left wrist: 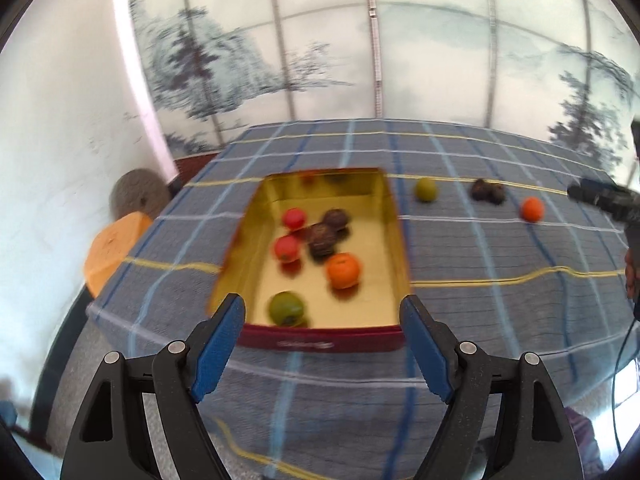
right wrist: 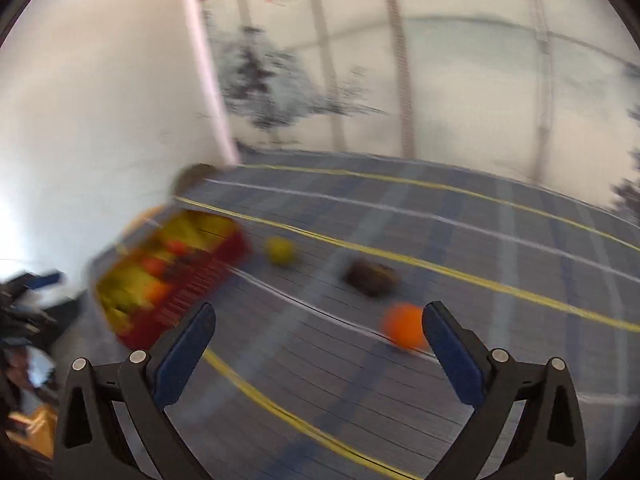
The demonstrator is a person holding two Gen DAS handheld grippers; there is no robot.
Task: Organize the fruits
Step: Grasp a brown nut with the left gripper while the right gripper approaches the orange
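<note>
A gold-lined red tin box (left wrist: 384, 208) sits on the blue checked tablecloth and holds several fruits: two red, dark brown ones, an orange (left wrist: 343, 270) and a green one (left wrist: 285, 308). My left gripper (left wrist: 323, 310) is open and empty, just before the box's near wall. On the cloth right of the box lie a green fruit (left wrist: 425, 189), dark brown fruits (left wrist: 487, 191) and an orange (left wrist: 532, 209). In the blurred right wrist view my right gripper (right wrist: 318, 318) is open and empty; the orange (right wrist: 403, 326) lies just inside its right finger, with the brown fruits (right wrist: 372, 278), green fruit (right wrist: 280, 251) and box (right wrist: 192, 280) beyond.
The tablecloth (left wrist: 480, 280) covers the table to the painted wall panels behind. An orange stool (left wrist: 112, 252) and a grey round object (left wrist: 136, 196) stand past the table's left edge. The right gripper shows at the left wrist view's right edge (left wrist: 600, 200).
</note>
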